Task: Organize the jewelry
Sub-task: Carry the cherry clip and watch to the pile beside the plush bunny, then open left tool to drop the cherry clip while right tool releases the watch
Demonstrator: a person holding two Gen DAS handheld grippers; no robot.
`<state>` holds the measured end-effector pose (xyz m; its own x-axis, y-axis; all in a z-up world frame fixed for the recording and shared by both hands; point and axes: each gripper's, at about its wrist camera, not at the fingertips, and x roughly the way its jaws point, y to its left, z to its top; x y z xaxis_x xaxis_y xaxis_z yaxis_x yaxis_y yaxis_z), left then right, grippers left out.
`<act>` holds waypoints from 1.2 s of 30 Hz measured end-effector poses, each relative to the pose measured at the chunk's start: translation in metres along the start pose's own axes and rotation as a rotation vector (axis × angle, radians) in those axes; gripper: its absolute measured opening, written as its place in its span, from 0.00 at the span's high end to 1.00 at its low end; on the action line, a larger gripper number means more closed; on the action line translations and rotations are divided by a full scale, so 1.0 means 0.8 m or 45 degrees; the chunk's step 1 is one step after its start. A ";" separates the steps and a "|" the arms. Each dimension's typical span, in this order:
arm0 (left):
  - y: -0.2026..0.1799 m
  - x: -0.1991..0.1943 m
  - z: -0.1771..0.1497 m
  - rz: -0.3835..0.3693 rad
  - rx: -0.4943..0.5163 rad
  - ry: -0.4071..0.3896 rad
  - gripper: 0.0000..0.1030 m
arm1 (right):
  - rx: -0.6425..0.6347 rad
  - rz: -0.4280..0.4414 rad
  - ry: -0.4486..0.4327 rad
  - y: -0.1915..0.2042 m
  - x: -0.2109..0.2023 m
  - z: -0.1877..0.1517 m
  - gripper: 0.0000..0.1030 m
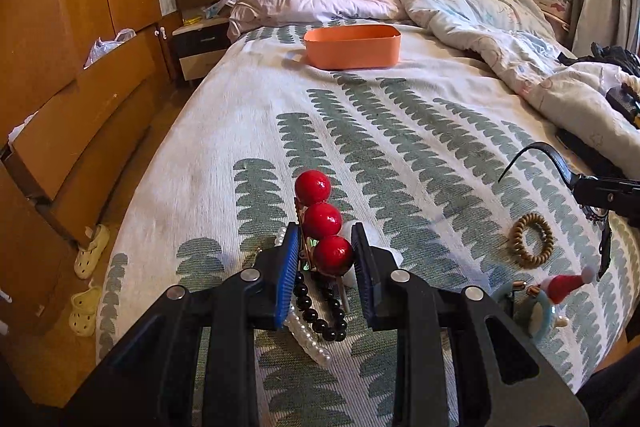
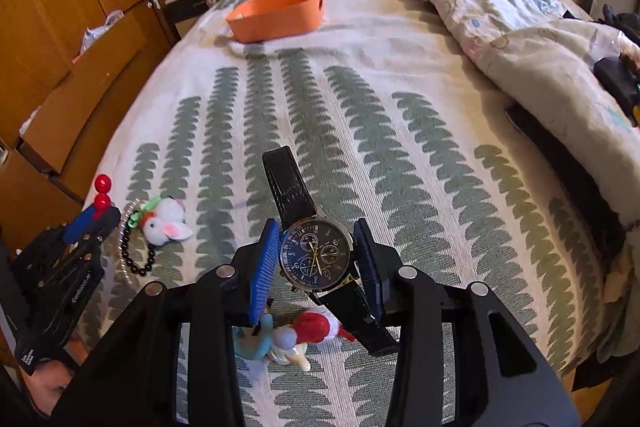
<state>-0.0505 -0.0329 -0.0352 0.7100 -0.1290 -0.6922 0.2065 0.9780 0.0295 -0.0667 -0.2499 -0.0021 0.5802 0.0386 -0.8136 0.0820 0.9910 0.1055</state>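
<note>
Left hand-held gripper [image 1: 325, 255] is clamped on a hair clip with three red balls [image 1: 323, 219], right above the black bead bracelet [image 1: 320, 311] and pearl strand [image 1: 310, 341] lying on the bed [image 1: 248, 115]. Right hand-held gripper [image 2: 316, 253] is squeezing a black watch [image 2: 316, 253] by its case, over a Santa-hat figurine [image 2: 292, 337]. Orange box [image 1: 352, 45] sits way back near the pillows.
</note>
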 end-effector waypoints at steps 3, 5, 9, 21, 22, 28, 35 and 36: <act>-0.002 0.001 -0.004 0.003 0.011 -0.005 0.73 | -0.008 -0.016 0.010 0.000 0.006 -0.001 0.62; -0.003 -0.001 -0.004 0.005 0.017 -0.012 0.73 | -0.009 -0.016 0.015 0.000 0.009 -0.002 0.62; -0.005 -0.005 -0.002 0.007 0.023 -0.031 0.73 | -0.012 -0.028 0.027 -0.001 0.014 -0.002 0.62; -0.007 -0.008 0.001 0.004 0.025 -0.034 0.73 | -0.022 -0.040 0.040 0.001 0.022 -0.004 0.62; -0.007 -0.008 0.000 0.002 0.025 -0.034 0.73 | -0.021 -0.045 0.033 0.001 0.021 -0.003 0.62; -0.005 -0.008 0.000 0.010 0.024 -0.039 0.73 | -0.008 -0.050 0.025 -0.005 0.020 -0.002 0.62; -0.003 -0.013 0.003 0.026 0.027 -0.060 0.73 | -0.011 -0.043 -0.003 -0.002 0.015 -0.001 0.61; -0.003 -0.014 0.004 0.026 0.026 -0.060 0.73 | -0.011 -0.047 -0.005 -0.002 0.014 -0.001 0.61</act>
<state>-0.0569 -0.0342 -0.0252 0.7452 -0.1171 -0.6564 0.2051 0.9770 0.0585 -0.0608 -0.2508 -0.0119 0.5804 0.0015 -0.8143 0.0963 0.9928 0.0705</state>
